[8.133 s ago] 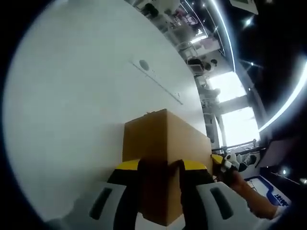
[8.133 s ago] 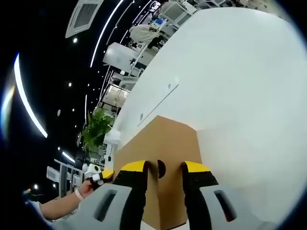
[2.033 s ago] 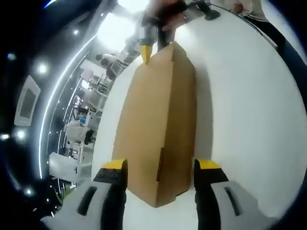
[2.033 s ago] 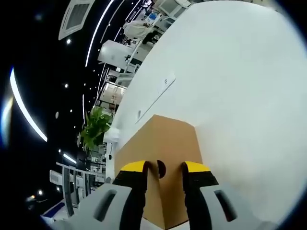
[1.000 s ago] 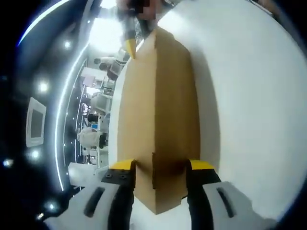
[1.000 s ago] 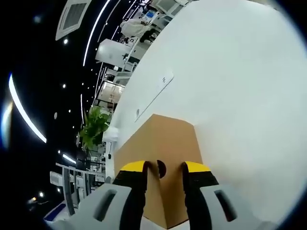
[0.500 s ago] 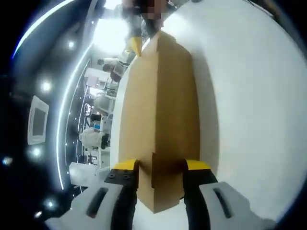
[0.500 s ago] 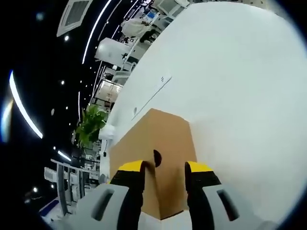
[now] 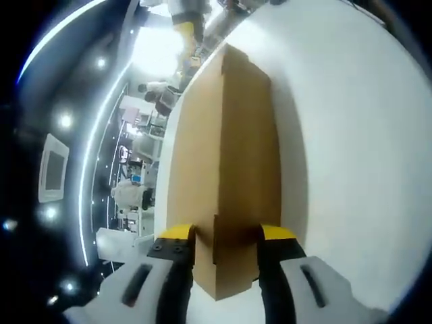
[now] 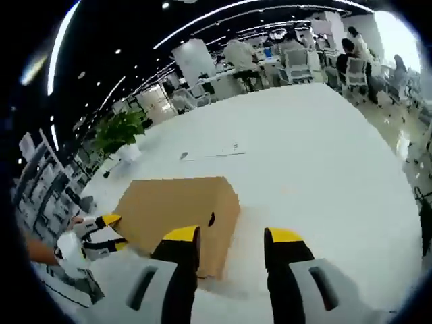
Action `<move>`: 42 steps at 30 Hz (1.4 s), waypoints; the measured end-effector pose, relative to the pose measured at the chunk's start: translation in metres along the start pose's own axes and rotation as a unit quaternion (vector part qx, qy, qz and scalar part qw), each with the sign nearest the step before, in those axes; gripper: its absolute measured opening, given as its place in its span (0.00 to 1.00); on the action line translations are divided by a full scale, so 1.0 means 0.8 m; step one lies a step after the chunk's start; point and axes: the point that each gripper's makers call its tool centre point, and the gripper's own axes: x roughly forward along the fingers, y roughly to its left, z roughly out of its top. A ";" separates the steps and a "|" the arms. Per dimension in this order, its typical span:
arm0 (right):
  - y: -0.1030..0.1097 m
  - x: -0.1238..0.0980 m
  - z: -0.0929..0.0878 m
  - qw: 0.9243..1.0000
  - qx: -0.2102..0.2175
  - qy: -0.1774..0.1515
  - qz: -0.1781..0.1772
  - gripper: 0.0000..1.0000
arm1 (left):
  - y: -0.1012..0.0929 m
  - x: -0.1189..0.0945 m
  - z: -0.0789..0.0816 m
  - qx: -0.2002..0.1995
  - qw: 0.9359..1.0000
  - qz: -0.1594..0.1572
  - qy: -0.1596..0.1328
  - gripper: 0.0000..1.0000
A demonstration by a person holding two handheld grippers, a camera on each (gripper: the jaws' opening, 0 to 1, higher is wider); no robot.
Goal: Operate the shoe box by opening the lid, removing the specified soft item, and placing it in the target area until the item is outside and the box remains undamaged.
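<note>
The box is kept clamped between the left gripper fingers; the right gripper has been released and opened, so the lid is unopened.

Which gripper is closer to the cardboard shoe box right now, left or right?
Left. The left gripper has its jaws closed on the end of the shoe box. The right gripper is open just off the box's corner, not touching it.

Left gripper: grey-white body, black fingers, yellow tips; right gripper identical.
</note>
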 end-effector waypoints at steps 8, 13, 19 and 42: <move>0.030 -0.004 0.007 0.984 -0.178 0.007 0.000 0.55 | -0.002 0.000 0.000 0.004 1.000 -0.001 0.006 0.36; 0.056 -0.008 0.019 0.957 -0.289 -0.013 -0.008 0.63 | -0.002 -0.001 0.000 0.012 1.000 -0.002 0.007 0.36; 0.085 -0.001 0.019 0.927 -0.375 -0.022 -0.003 0.64 | -0.002 -0.001 0.000 0.010 1.000 -0.001 0.005 0.36; 0.170 0.082 -0.037 0.819 -0.573 0.017 -0.035 0.58 | -0.002 -0.002 -0.001 0.010 1.000 -0.001 -0.018 0.36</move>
